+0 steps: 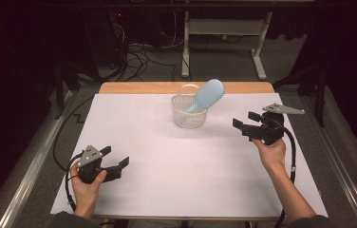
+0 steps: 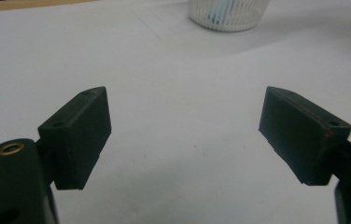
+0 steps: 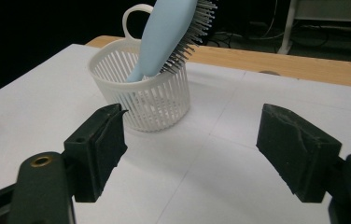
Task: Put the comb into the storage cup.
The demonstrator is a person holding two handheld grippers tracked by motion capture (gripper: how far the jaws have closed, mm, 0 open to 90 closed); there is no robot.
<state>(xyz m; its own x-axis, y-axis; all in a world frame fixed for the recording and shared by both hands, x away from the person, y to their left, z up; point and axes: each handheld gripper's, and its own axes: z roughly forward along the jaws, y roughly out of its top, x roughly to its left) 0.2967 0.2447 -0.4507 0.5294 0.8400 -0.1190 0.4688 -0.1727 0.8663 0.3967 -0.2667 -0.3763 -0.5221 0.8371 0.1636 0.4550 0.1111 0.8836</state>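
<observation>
Both my grippers empty beside the basket that holds the brush.

The bench [image 1: 134, 142] is a broad flat rectangle under smooth matte white sheeting, with a strip of bare wood running just behind the basket. The basket [image 1: 188, 116] is a small round tub of white plastic, its wall cut into thin upright slats, with a loop handle at its far rim. The hairbrush [image 1: 208, 94] stands handle-down inside the basket and leans over its rim: smooth pale blue plastic, an oval head, dark fine bristles on one face. My right gripper [image 1: 243, 119], to the basket's right, has its blocky black fingers [image 3: 96, 149] spread wide on nothing. My left gripper [image 1: 116, 157], well apart on the basket's near left, is released too, fingers [image 2: 78, 135] parted over bare sheeting.
</observation>
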